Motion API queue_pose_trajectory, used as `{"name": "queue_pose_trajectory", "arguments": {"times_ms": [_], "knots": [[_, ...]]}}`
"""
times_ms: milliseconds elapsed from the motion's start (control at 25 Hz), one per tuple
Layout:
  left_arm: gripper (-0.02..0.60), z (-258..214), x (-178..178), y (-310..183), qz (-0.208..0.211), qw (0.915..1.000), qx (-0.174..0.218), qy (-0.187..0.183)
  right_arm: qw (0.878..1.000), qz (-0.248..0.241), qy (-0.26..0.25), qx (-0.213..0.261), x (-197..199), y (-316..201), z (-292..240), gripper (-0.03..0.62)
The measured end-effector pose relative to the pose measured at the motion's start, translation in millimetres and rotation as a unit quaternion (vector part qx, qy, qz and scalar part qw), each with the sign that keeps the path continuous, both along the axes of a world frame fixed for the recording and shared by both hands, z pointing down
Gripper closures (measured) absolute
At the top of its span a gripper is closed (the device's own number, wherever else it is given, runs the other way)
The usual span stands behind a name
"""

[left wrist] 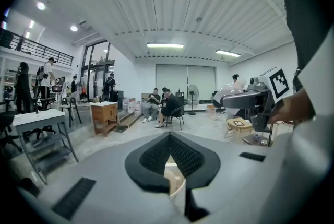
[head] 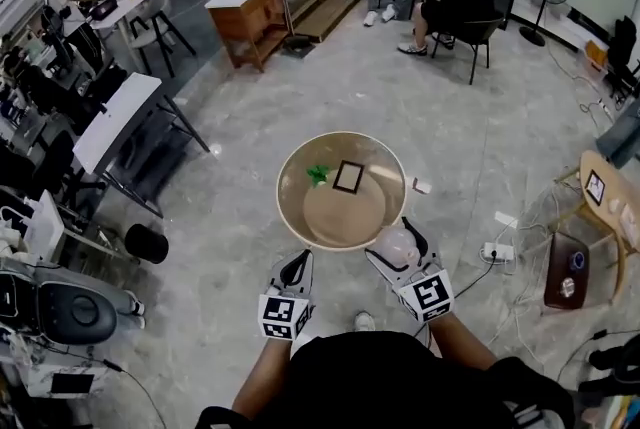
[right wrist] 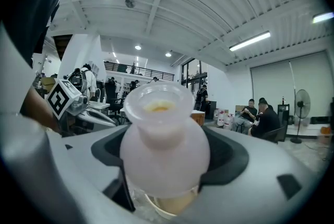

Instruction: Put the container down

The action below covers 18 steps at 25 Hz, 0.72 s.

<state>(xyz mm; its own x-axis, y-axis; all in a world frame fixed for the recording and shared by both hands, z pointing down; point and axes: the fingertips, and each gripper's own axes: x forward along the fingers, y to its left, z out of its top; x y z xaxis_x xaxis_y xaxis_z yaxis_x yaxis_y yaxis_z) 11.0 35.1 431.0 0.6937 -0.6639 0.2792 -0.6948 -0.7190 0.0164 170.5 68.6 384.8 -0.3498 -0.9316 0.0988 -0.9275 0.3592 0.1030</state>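
The right claw [head: 399,253] is closed partway on a frosted, bulbous container [right wrist: 164,144], its black pads [right wrist: 229,157] pressed against the swollen belly on either side; the container's wide open mouth points out past the tips, with a yellowish tint inside; in the head view the container sits between the jaws, right at the near rim of a round table [head: 300,222], and whether it touches that rim cannot be told; the left claw [head: 297,267], beside the right one and apart from it, has its ribbed pads [left wrist: 190,157] drawn together at the tips with nothing gripped; ahead of both claws on the tabletop lie a small green thing [head: 318,174] and a black-framed card [head: 348,177], just beside each other.
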Motion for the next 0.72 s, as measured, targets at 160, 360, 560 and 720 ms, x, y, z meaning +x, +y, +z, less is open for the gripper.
{"name": "queue_pose_trajectory", "arguments": {"times_ms": [160,360,560,720], "knots": [[0.586,11.0,-15.0,-23.4,-0.045,0.9988,-0.018,0.002,1.000,-0.017,0.004,-0.001,7.5,-22.0,2.9,0.187],[0.586,15.0,-24.3,-54.1,-0.061,0.9979,-0.018,-0.014,0.999,-0.033,0.007,-0.007,7.5,-61.6,12.5,0.187],[0.586,31.0,-32.4,-78.2,-0.065,0.9971,-0.037,-0.018,0.998,-0.056,0.013,-0.029,-13.0,-97.8,29.4,0.187],[0.586,36.5,-52.5,-110.9,-0.077,0.9963,-0.033,-0.022,0.997,-0.068,0.004,-0.046,-38.7,-131.3,40.9,0.187]]}}
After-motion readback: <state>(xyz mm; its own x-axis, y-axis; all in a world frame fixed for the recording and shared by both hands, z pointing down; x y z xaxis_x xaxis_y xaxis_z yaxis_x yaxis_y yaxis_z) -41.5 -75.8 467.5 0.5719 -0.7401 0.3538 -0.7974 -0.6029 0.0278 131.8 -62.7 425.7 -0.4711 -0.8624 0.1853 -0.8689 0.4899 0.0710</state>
